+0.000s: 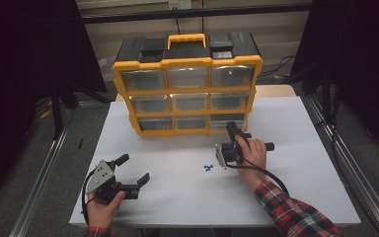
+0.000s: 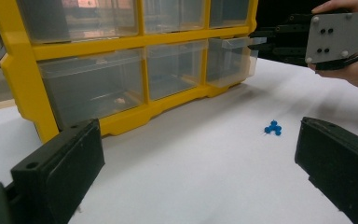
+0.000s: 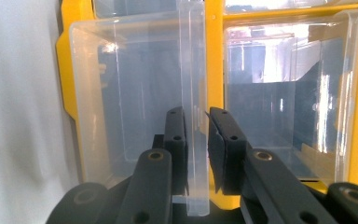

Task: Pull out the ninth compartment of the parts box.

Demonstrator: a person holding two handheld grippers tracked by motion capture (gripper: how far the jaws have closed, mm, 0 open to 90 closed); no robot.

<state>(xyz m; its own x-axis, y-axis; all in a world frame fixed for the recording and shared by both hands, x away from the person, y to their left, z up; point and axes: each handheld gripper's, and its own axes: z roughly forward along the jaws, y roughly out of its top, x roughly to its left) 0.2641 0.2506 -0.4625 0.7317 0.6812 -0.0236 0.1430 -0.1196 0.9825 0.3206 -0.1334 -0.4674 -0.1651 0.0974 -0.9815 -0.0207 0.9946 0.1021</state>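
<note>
White bench [image 1: 296, 197] under dim light, dark curtains left and right, grey floor around. Far on the bench, yellow drawer cabinet [image 1: 187, 89], black top, three rows of clear drawers. Bottom-right drawer [image 1: 229, 121] slightly pulled out; contents not discernible. Right tool [image 1: 234, 129] level at that drawer, pressed together on the clear handle lip [image 3: 196, 116], one pad each side. Small blue pieces [image 1: 208, 168] loose mid-bench, just left of the right hand [image 1: 251, 153], apart from the cabinet. Left tool [image 1: 134, 170] near the left front edge, spread wide, nothing between. Open bench between both tools; wide bare margin at right, less at the near edge.
</note>
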